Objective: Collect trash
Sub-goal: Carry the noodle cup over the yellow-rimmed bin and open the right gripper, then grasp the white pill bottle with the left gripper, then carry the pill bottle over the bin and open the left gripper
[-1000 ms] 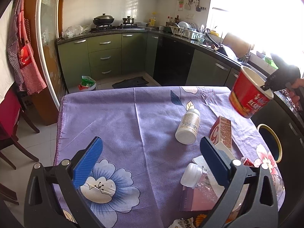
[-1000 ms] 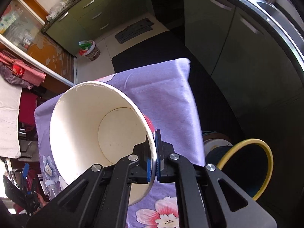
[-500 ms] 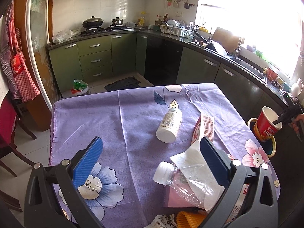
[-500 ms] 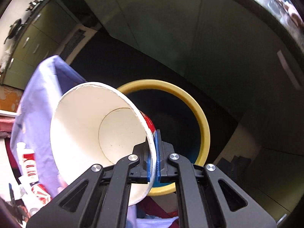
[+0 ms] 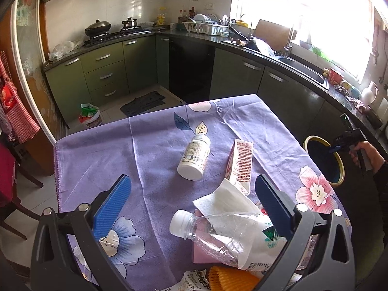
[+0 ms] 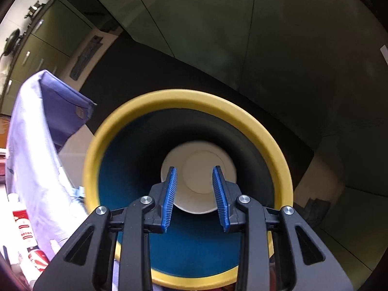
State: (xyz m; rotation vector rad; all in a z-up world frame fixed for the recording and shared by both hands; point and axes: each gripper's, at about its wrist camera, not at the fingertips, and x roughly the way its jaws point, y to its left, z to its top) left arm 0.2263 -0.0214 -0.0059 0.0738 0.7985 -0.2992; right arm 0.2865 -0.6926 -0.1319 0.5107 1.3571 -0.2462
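1. L gripper: fingers spread wide, nothing between them, hovering over the near part of the table, which has a purple floral cloth on it.
2. White pill bottle lies on its side mid-table, cap toward the camera.
3. Just right of it, a pink/white carton also lies flat; its near end touches a white paper sheet.
4. Crushed clear plastic bottle w/ white cap sits at the near edge, partly on the paper, w/ a pink box under it. Orange ridged item and printed wrapper are at the bottom edge, partly cut off.
5. Trash bin, yellow rim, dark blue inside, stands on the floor just beside the table's right edge.
6. R gripper, seen far right in the L view in the person's hand: released, blue pads apart, holding nothing, poised right above the bin mouth.
7. Paper cup is down inside the bin, open end up, white interior facing the camera, clear of the pads.
8. R view, left edge: cloth corner hangs beside the bin; more items there, too blurred to tell.
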